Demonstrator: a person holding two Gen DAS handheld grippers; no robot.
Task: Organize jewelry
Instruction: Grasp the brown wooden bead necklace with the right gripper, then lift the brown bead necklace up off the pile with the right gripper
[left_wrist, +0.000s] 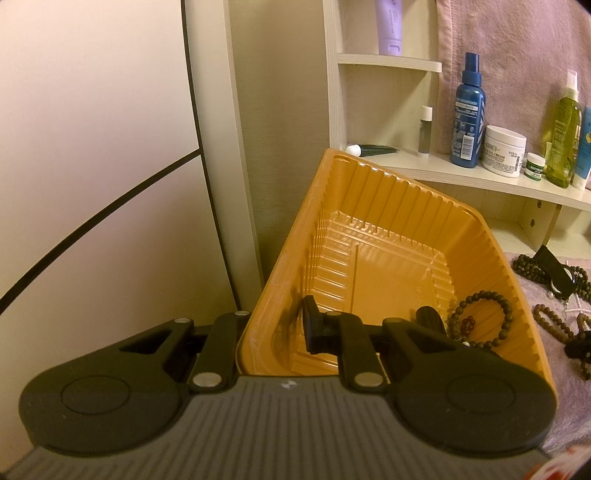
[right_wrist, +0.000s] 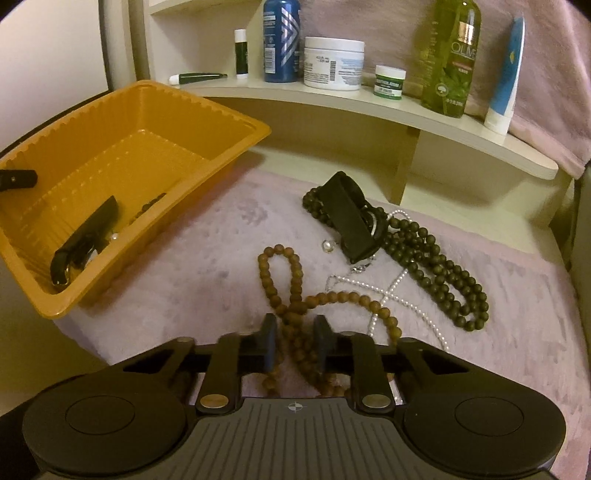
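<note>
Left tongs (left_wrist: 273, 332) clench the tilted orange tray's (right_wrist: 229, 110) near wall. Right tongs (right_wrist: 294, 341) straddle the brown bead strand (right_wrist: 295, 295) on the pink cloth (right_wrist: 207, 236), narrowly parted, grip unclear.

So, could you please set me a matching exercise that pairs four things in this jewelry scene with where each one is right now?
Things:
1. orange ribbed plastic tray
2. brown wooden bead strand
3. dark green bead necklace
4. white cream jar

Places:
A. standing on the pale wooden shelf
B. lying between the fingers of the right gripper
C. clamped at its wall by the left gripper
D. lying on the pink cloth, beside the white pearl strand

Pairs: 1-C, 2-B, 3-D, 4-A
</note>
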